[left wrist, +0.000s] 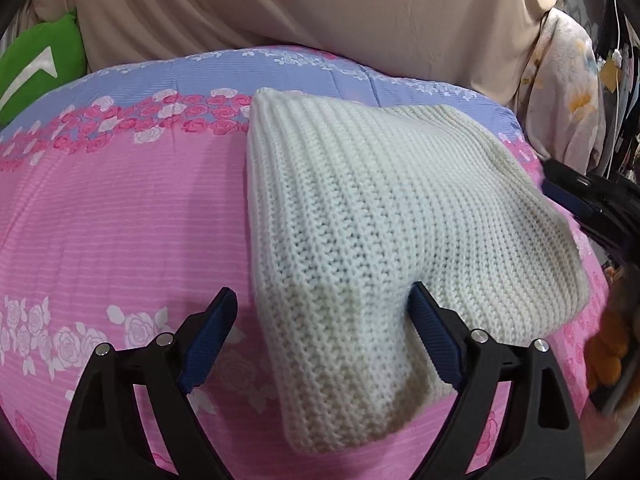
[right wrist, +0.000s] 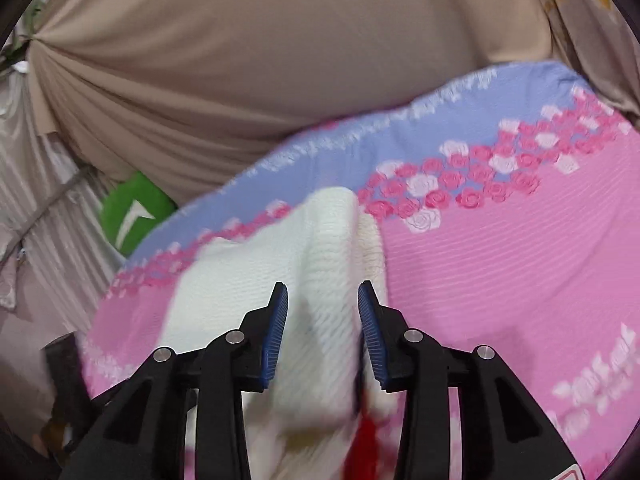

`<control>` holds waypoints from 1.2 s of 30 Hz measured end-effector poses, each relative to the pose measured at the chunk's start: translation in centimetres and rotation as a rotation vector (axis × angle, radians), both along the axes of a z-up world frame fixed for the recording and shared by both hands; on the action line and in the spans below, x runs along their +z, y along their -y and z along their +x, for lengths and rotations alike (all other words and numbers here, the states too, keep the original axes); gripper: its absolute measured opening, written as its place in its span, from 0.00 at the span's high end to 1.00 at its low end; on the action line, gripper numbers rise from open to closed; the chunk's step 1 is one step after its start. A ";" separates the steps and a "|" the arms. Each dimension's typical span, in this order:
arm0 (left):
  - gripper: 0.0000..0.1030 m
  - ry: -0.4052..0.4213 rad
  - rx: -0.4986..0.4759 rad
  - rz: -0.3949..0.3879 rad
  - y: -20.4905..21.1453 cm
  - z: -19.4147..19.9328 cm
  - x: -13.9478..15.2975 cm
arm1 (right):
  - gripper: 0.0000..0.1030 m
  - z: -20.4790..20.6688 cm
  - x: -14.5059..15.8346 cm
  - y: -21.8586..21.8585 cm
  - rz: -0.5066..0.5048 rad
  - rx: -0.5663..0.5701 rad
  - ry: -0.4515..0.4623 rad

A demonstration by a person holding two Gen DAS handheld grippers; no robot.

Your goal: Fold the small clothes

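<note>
A cream ribbed knit garment (left wrist: pixel 380 216) lies folded on the pink and lilac rose-print bedspread (left wrist: pixel 120 220). My left gripper (left wrist: pixel 322 298) is open, its blue-padded fingers standing either side of the garment's near corner without pinching it. In the right wrist view the same garment (right wrist: pixel 320 260) is blurred and runs between the open fingers of my right gripper (right wrist: pixel 323 292). A red piece (right wrist: pixel 362 444) shows at the garment's near edge. The right gripper also shows in the left wrist view (left wrist: pixel 576 196) at the garment's right side.
A beige draped curtain (left wrist: pixel 320 4) hangs behind the bed. A green cushion (left wrist: pixel 40 64) sits at the far left corner. A floral cloth (left wrist: pixel 560 92) hangs at the right. An orange object (left wrist: pixel 608 352) lies off the bed's right edge.
</note>
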State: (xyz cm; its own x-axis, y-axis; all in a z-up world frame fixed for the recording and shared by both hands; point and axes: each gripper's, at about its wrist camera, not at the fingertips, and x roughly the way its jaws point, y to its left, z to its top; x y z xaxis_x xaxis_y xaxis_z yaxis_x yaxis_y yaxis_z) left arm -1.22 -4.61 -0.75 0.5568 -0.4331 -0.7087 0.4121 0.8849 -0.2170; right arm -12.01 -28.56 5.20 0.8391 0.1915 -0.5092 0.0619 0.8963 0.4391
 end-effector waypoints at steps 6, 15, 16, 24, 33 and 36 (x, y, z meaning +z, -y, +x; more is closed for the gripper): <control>0.18 0.016 -0.025 -0.015 -0.7 -1.8 -0.2 | 0.53 -4.5 -2.7 -3.1 -0.027 0.068 -0.063; 0.18 -0.005 -0.016 0.032 -1.0 -2.4 -0.8 | 0.90 -5.8 -1.2 -3.3 -0.004 0.075 0.034; 0.18 -0.009 -0.016 0.030 -1.2 -2.4 -0.8 | 0.90 -6.0 -1.2 -3.1 -0.009 0.069 0.025; 0.17 -0.009 -0.020 0.036 -1.1 -2.3 -0.9 | 0.91 -4.5 -5.5 -1.8 -0.048 -0.061 -0.188; 0.19 0.200 -0.023 -0.104 -2.7 -5.0 6.6 | 0.82 -6.5 2.8 -5.9 -0.160 -0.053 0.036; 0.19 0.233 -0.023 -0.120 -1.0 -4.1 8.5 | 0.82 -4.3 4.0 -7.8 -0.179 0.012 0.082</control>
State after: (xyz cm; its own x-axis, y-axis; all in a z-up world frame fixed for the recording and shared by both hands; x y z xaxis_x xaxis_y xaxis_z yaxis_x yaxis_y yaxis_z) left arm -5.34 -3.59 7.77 0.6883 -0.5206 -0.5051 0.4830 0.8485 -0.2163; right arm -16.34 -20.74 9.21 0.8772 0.1146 -0.4663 0.0212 0.9609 0.2760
